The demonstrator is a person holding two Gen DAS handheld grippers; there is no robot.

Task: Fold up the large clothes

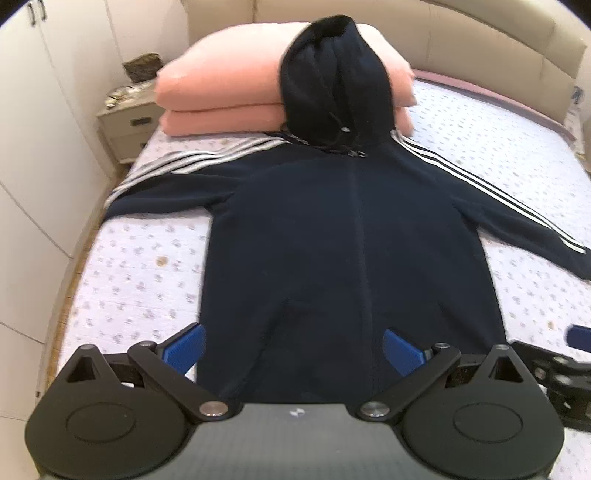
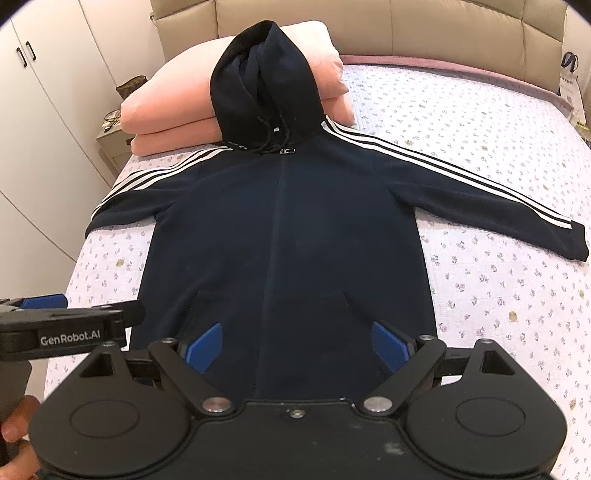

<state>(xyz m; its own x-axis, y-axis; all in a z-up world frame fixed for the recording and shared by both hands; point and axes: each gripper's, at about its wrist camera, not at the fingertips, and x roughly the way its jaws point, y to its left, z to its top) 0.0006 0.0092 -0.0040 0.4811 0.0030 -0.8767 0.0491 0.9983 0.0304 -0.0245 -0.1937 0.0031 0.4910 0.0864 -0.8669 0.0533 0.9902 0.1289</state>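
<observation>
A navy zip hoodie (image 1: pixel 343 236) with white sleeve stripes lies flat, front up, on the bed, sleeves spread to both sides; it also shows in the right wrist view (image 2: pixel 288 229). Its hood (image 1: pixel 332 81) rests up against the pink pillows. My left gripper (image 1: pixel 293 349) is open and empty above the hem, slightly left. My right gripper (image 2: pixel 297 343) is open and empty above the hem, slightly right. The left gripper's body (image 2: pixel 62 328) shows at the left of the right wrist view, and the right gripper's blue pad (image 1: pixel 580 336) shows at the right edge of the left wrist view.
Two stacked pink pillows (image 1: pixel 229 88) lie at the padded beige headboard (image 2: pixel 406 29). The bed has a floral quilt (image 2: pixel 498 288). A nightstand (image 1: pixel 125 125) with clutter and white wardrobes (image 1: pixel 33 147) stand along the left side.
</observation>
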